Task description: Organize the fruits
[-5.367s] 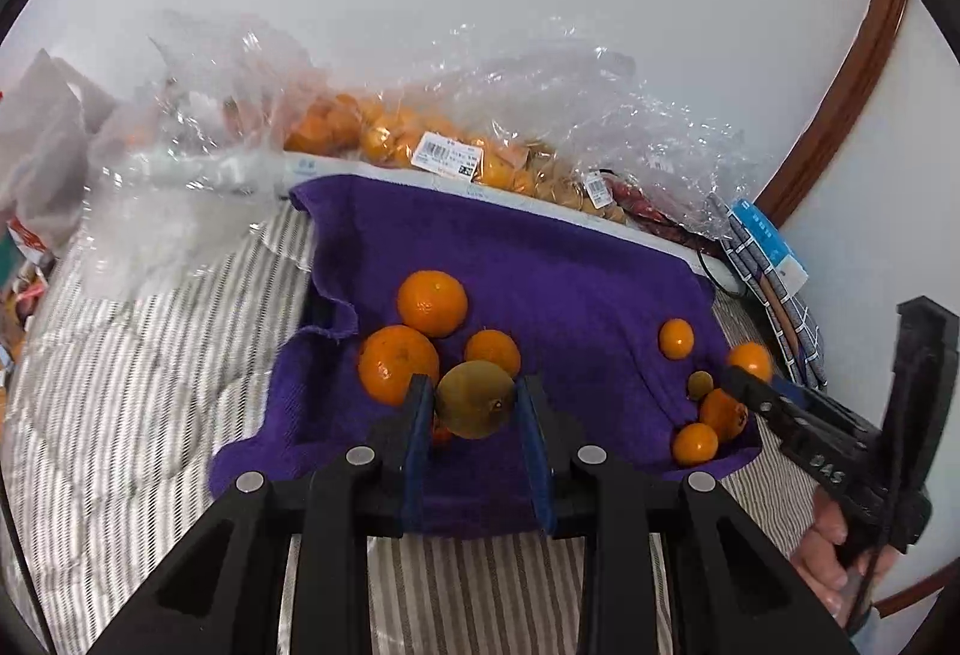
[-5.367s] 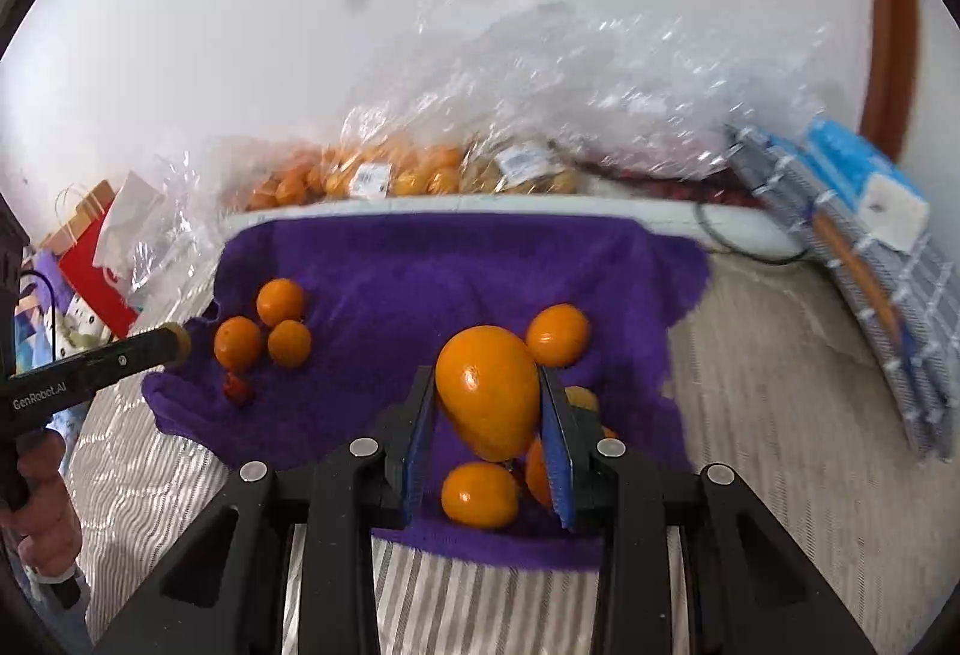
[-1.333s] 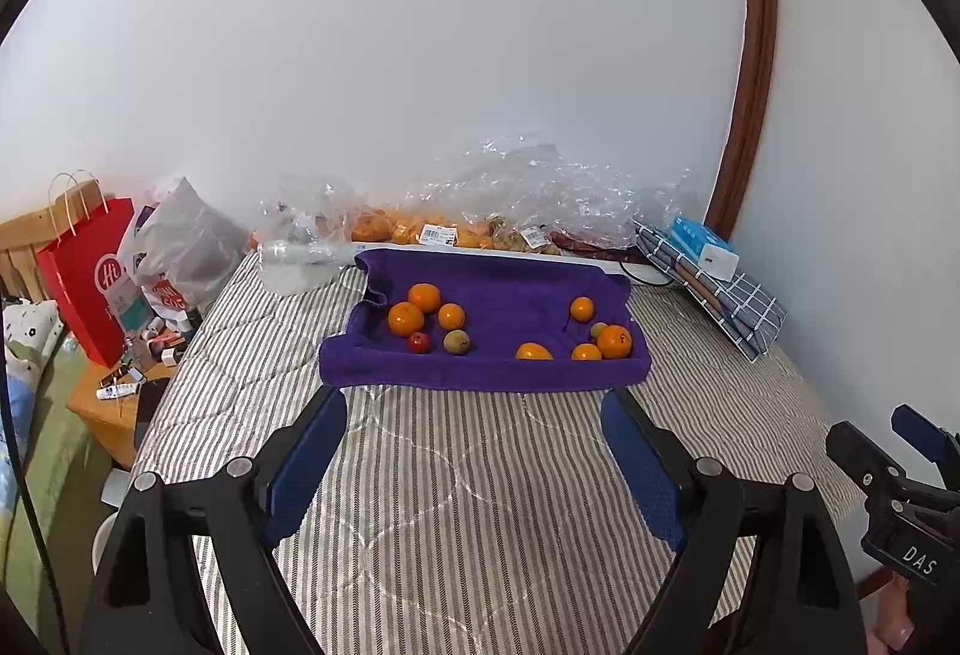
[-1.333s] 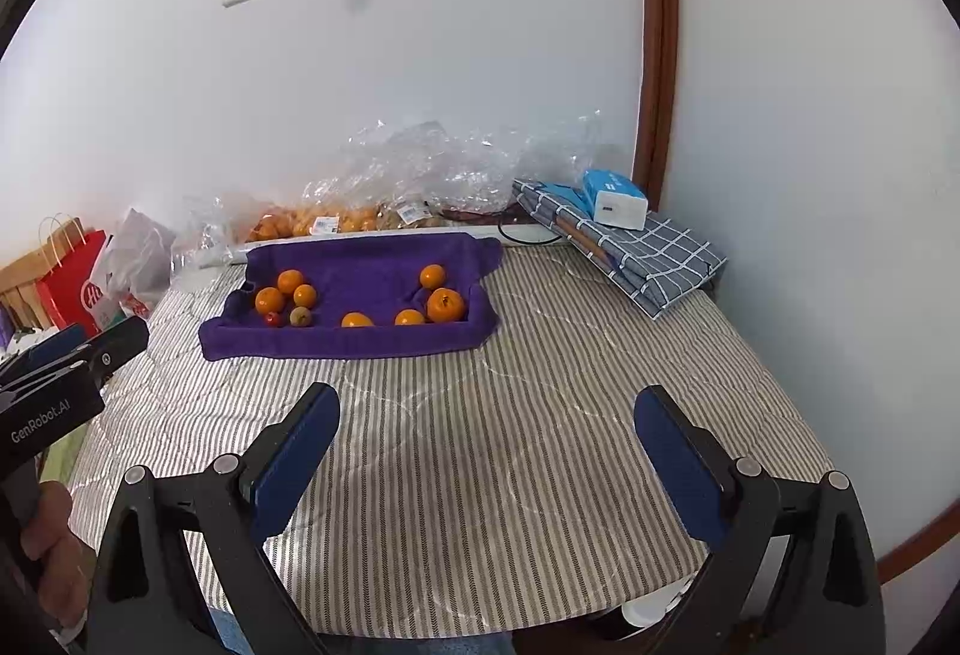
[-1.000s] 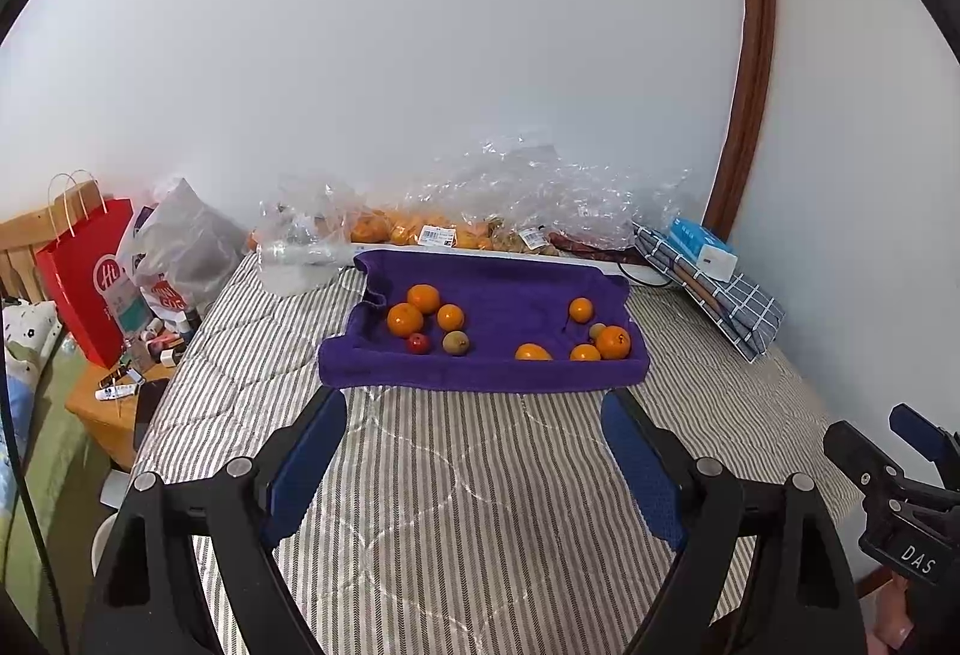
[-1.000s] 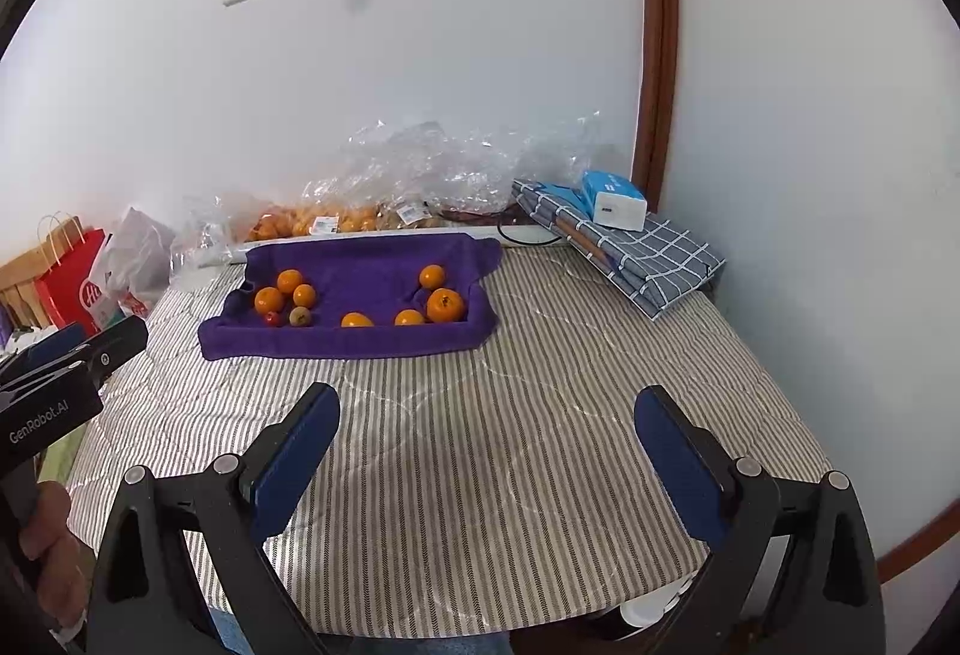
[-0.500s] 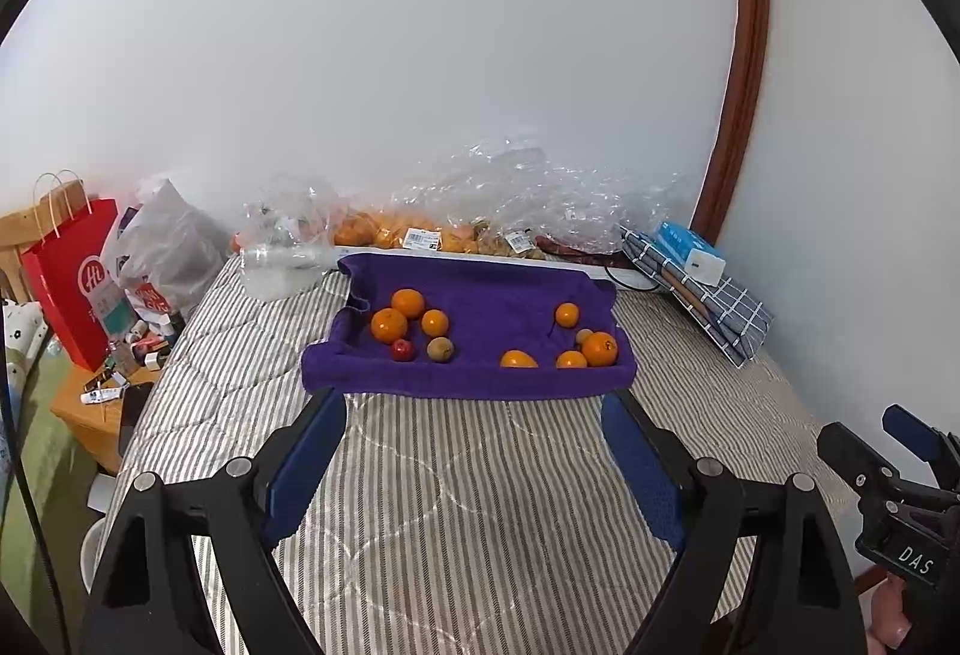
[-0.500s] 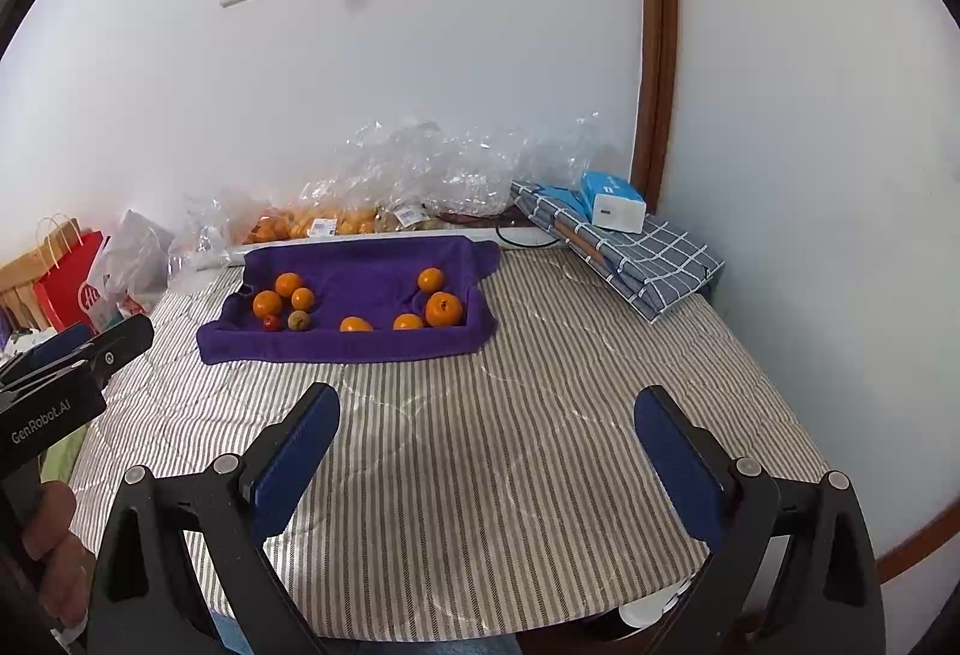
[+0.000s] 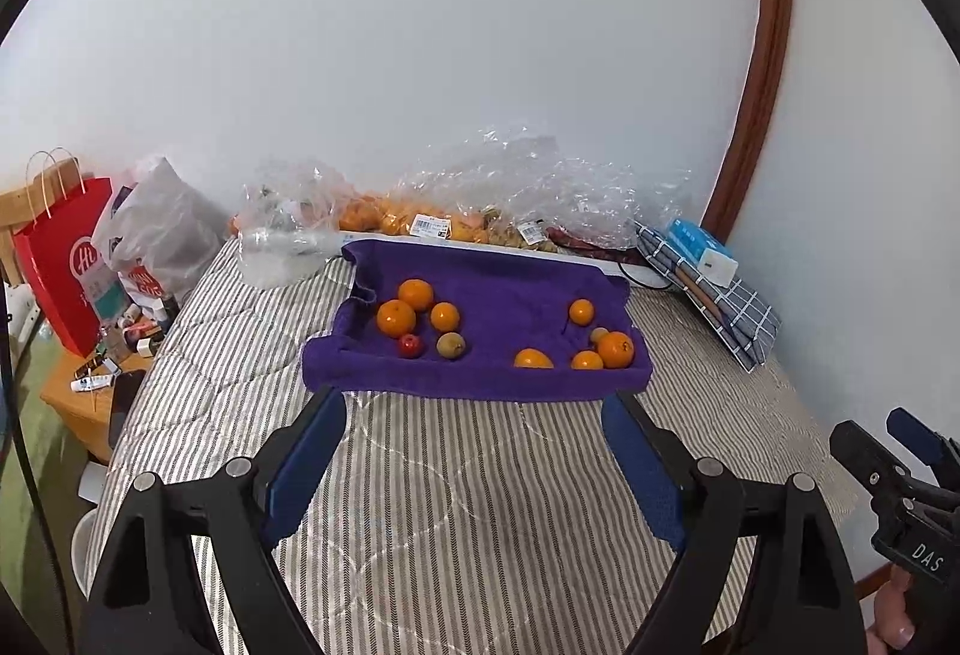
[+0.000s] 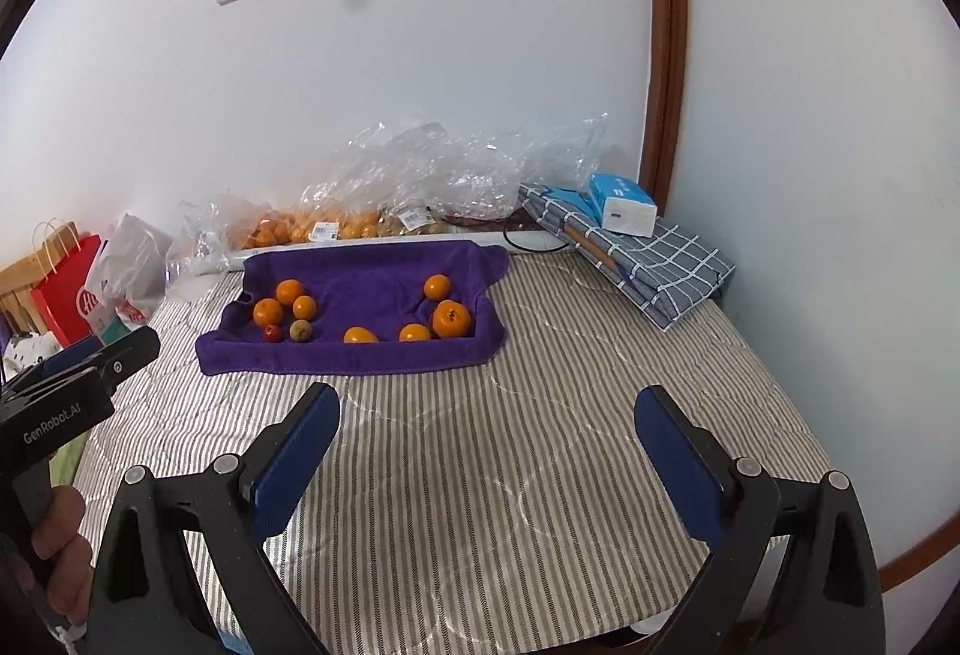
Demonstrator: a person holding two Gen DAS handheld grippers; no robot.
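Observation:
A purple towel point(image 9: 498, 295) point(image 10: 372, 274) lies on the striped bed near the wall. On its left part sit three oranges point(image 9: 396, 318) point(image 10: 267, 312), a small red fruit point(image 9: 410, 345) and a greenish-brown fruit point(image 9: 450, 345) point(image 10: 300, 330). On its right part sit several oranges, the largest point(image 9: 615, 349) point(image 10: 451, 319) at the right edge. My left gripper point(image 9: 474, 463) is open and empty, well short of the towel. My right gripper point(image 10: 486, 451) is open and empty, also far back over the bed.
Clear plastic bags of oranges point(image 9: 420, 223) point(image 10: 318, 226) line the wall behind the towel. A folded checked cloth with a blue tissue pack point(image 9: 702, 253) point(image 10: 624, 205) lies at the right. A red bag point(image 9: 60, 259) and a cluttered stool stand left of the bed.
Earlier both grippers held fruit over the towel; now both are open, empty and drawn far back. In the last second the left view shifted slightly; the fruits have not moved.

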